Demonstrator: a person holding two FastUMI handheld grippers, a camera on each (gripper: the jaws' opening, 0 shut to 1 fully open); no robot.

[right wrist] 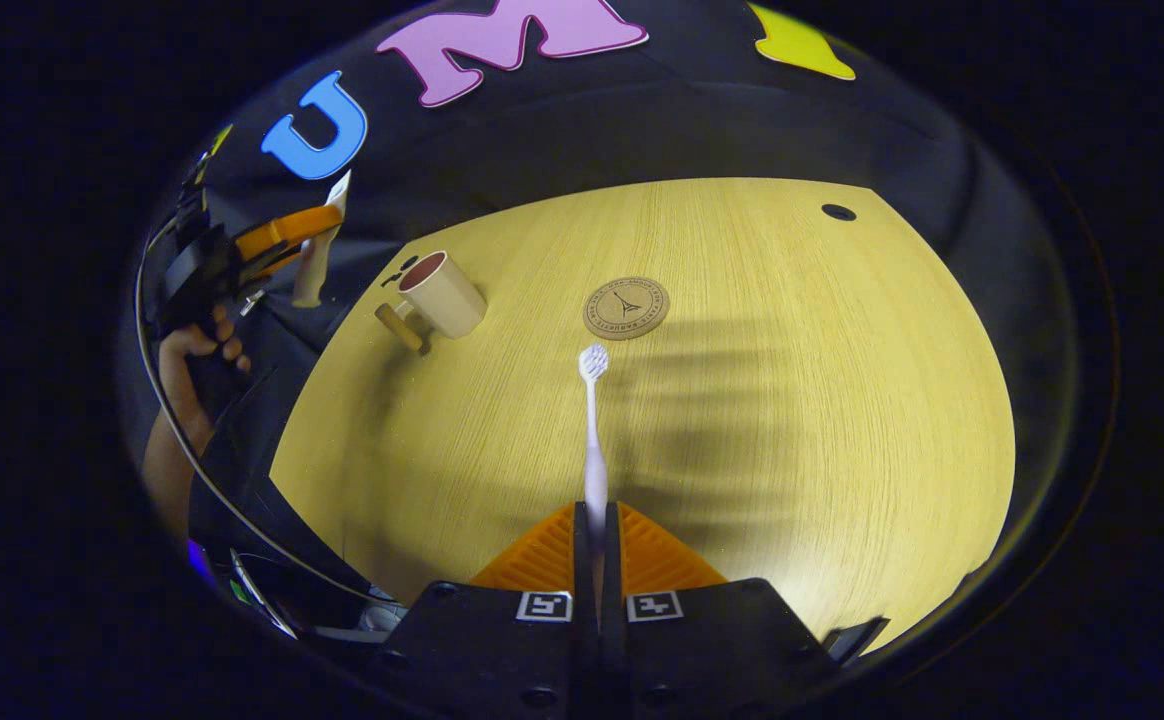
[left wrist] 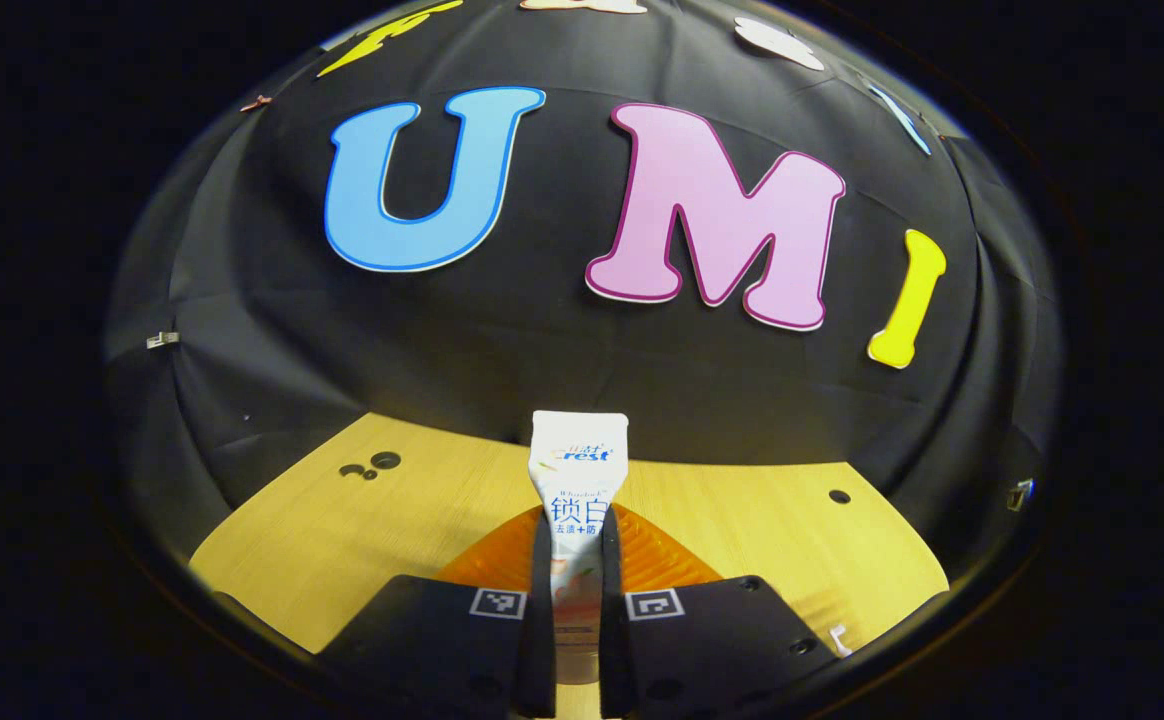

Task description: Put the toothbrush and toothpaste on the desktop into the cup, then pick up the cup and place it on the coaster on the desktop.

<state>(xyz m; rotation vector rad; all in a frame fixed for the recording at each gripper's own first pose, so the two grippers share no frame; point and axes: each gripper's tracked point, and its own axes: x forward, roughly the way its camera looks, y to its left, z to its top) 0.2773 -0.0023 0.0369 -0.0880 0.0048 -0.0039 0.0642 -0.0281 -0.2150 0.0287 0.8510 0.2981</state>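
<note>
Left gripper (left wrist: 576,560) fingers pinch the soft, light toothpaste tube (left wrist: 579,470) low down; right gripper (right wrist: 597,550) fingers pinch the stiff, slim toothbrush (right wrist: 593,420) by its handle at lower centre.

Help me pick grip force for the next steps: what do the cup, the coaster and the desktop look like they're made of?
Cup: beige, matte, smooth, likely plastic or ceramic; its stubby handle looks wooden.
Coaster: flat tan disc with a dark printed or burnt-in design, probably wood or cork.
Desktop: pale wood grain with a soft sheen, possibly laminate rather than solid wood.
</note>
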